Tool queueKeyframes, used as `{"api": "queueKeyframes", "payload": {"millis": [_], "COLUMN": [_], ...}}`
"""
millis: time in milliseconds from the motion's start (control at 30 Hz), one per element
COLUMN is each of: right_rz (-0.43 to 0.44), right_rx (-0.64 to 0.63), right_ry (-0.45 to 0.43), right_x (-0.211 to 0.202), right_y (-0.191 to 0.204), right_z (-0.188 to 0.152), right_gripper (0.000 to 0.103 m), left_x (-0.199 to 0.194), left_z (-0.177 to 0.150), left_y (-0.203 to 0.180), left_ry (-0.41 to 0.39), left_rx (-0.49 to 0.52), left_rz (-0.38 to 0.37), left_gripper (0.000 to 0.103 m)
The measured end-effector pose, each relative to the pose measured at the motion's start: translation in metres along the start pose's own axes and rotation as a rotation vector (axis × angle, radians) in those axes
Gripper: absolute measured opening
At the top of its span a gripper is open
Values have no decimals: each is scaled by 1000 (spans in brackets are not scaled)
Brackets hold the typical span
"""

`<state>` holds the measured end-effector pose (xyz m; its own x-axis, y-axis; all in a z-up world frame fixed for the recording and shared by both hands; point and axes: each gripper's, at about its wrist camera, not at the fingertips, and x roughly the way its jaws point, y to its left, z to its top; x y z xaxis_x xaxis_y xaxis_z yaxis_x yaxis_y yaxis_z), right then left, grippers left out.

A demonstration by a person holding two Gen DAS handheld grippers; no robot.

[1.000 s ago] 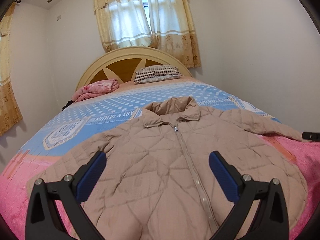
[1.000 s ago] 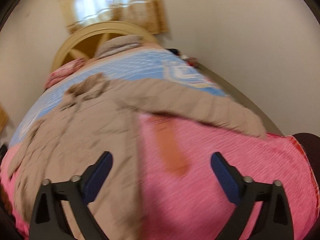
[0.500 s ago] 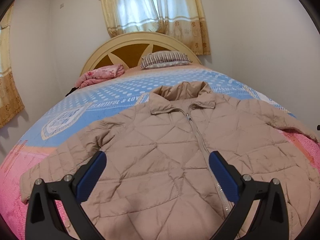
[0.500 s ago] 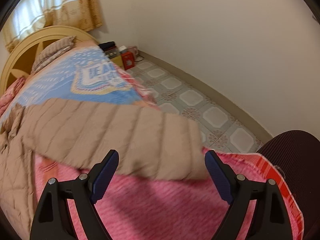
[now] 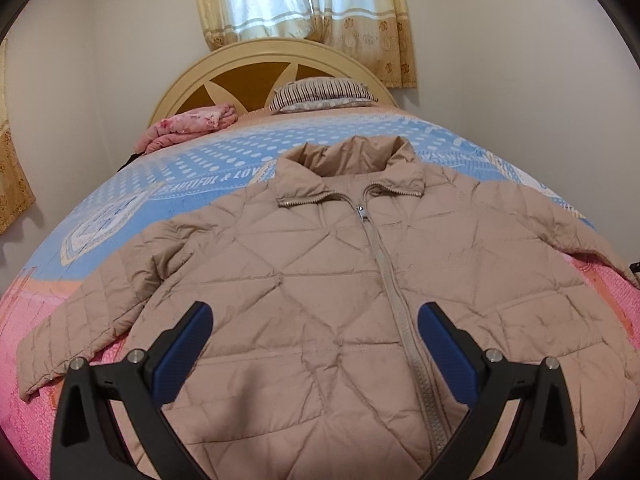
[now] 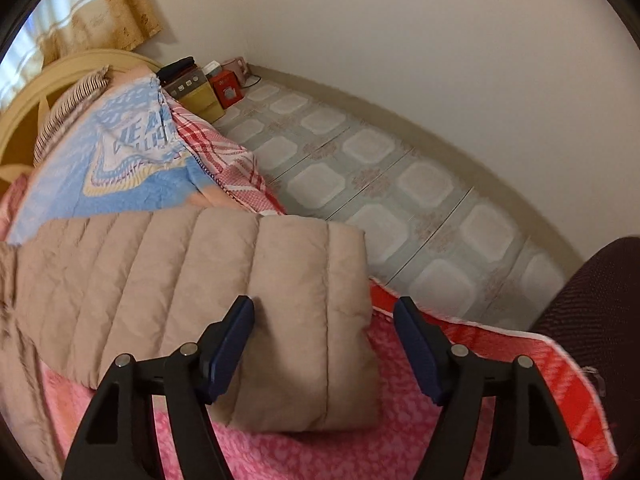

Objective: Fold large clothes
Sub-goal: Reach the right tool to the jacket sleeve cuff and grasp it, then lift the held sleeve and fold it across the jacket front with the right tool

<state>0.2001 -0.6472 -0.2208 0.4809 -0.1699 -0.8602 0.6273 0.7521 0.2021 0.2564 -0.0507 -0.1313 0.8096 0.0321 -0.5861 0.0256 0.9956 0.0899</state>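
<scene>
The right tool [image 6: 324,344] has come closer to the sleeve cuff [image 6: 312,320], its fingers wide around it. The jacket [image 5: 340,300] lies flat on the bed [image 5: 120,208]; the left tool [image 5: 314,350] hovers wide above it.

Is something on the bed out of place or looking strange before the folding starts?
Nothing stands out. The beige jacket lies flat and zipped on the bed, sleeves spread; its right cuff sits near the mattress edge.
</scene>
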Motion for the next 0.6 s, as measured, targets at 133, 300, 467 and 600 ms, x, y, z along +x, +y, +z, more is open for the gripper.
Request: {"api": "queueKeyframes", "payload": {"millis": [133, 300, 467, 600], "right_rz": [89, 85, 65, 83], "right_rx": [-21, -64, -162, -238], "right_ry": [23, -57, -144, -216], "right_x": [1, -17, -50, -85], "right_y": [3, 10, 34, 61], "right_z": [-1, -5, -6, -4], "right_gripper": [29, 9, 6, 6], "left_x": [3, -3, -14, -16], "left_z": [0, 2, 3, 1], "left_y": [0, 2, 8, 16], "left_ry": [12, -7, -36, -38], "left_rx": [-6, -2, 4, 2], "left_rz": [-3, 3, 11, 30], "left_gripper": [103, 103, 103, 103]}}
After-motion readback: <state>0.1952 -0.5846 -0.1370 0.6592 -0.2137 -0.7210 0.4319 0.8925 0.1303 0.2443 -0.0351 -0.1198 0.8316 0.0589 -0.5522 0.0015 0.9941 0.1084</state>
